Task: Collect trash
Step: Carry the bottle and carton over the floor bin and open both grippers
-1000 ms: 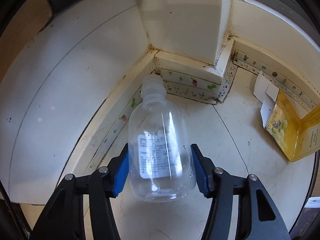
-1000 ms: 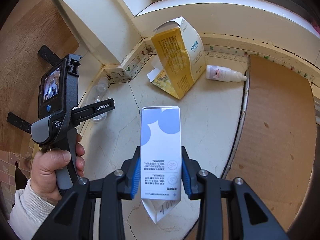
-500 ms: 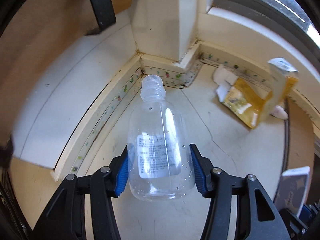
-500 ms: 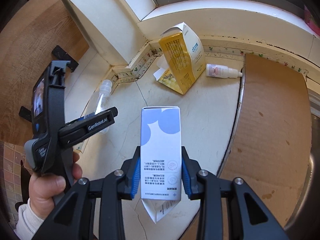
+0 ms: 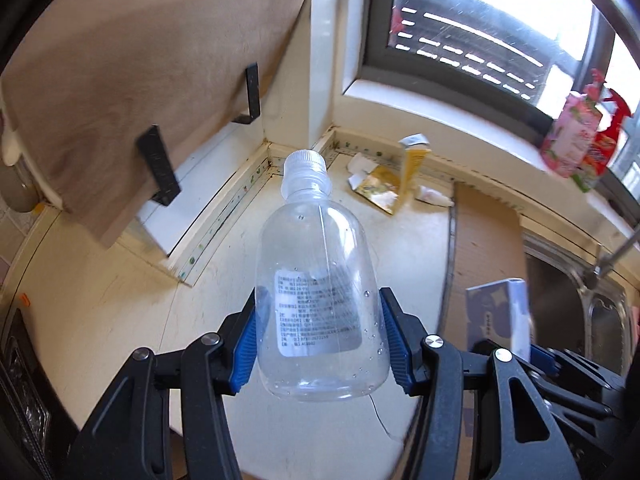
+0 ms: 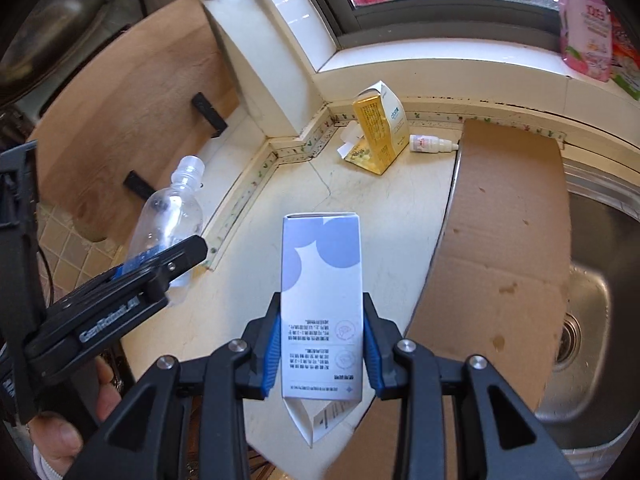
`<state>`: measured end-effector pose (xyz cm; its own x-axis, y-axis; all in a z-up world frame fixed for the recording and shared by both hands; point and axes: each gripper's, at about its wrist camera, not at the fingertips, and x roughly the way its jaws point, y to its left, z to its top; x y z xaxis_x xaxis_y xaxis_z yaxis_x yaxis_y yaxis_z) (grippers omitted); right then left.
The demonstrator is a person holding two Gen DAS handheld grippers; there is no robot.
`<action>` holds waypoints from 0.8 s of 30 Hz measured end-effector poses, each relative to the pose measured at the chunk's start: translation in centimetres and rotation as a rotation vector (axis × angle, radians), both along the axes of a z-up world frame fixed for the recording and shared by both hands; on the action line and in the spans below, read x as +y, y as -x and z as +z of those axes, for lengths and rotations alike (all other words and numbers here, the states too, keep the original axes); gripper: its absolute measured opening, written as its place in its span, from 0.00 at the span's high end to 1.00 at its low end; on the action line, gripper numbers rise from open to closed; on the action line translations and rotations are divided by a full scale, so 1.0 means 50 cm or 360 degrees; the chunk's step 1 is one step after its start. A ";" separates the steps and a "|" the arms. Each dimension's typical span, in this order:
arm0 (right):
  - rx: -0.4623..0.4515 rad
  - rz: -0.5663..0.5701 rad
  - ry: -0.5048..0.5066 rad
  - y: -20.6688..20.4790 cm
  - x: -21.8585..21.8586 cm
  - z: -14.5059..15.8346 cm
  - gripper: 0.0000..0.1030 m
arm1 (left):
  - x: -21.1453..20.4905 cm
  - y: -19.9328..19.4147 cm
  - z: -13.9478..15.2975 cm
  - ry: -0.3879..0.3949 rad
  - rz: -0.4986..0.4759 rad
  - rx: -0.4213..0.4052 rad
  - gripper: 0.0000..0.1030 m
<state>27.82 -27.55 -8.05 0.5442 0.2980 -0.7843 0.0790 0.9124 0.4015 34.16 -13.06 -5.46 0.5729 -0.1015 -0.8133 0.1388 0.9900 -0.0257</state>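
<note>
My left gripper is shut on a clear plastic bottle with a white cap, held well above the counter; the same bottle shows at the left of the right wrist view. My right gripper is shut on a white carton with blue circles; that carton also appears at the lower right of the left wrist view. A yellow carton with torn flaps and a small white dropper bottle lie in the far corner of the counter.
A cardboard sheet lies on the counter beside a steel sink. A wooden shelf on black brackets hangs at the left. A pink pouch stands on the window sill. A hand grips the left tool.
Both grippers have risen and pulled back from the counter corner, the left one more. The bottle and the blue-and-white carton stay gripped. The window and sink have come into view.
</note>
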 end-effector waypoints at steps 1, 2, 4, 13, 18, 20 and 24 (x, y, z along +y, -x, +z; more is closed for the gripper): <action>-0.0015 -0.0001 0.0003 0.025 0.004 0.013 0.66 | 0.003 0.029 0.014 0.0011 -0.0014 -0.0019 0.48; -0.0030 -0.0002 0.0007 0.046 0.008 0.023 0.66 | 0.008 0.062 0.031 0.0021 -0.0028 -0.0037 0.48; -0.0063 -0.0006 0.0023 0.093 0.016 0.045 0.66 | 0.017 0.127 0.062 0.0040 -0.0053 -0.0073 0.48; -0.0178 0.0022 0.0065 0.320 0.095 0.130 0.66 | 0.089 0.397 0.146 0.0103 -0.0094 -0.0209 0.48; -0.0185 0.0075 0.0085 0.425 0.152 0.142 0.66 | 0.144 0.522 0.146 0.0162 -0.0117 -0.0222 0.48; -0.0164 0.0107 0.0090 0.460 0.175 0.133 0.66 | 0.161 0.559 0.129 0.0178 -0.0130 -0.0205 0.48; -0.0072 0.0171 0.0106 0.509 0.218 0.094 0.66 | 0.194 0.619 0.070 0.0165 -0.0140 -0.0136 0.48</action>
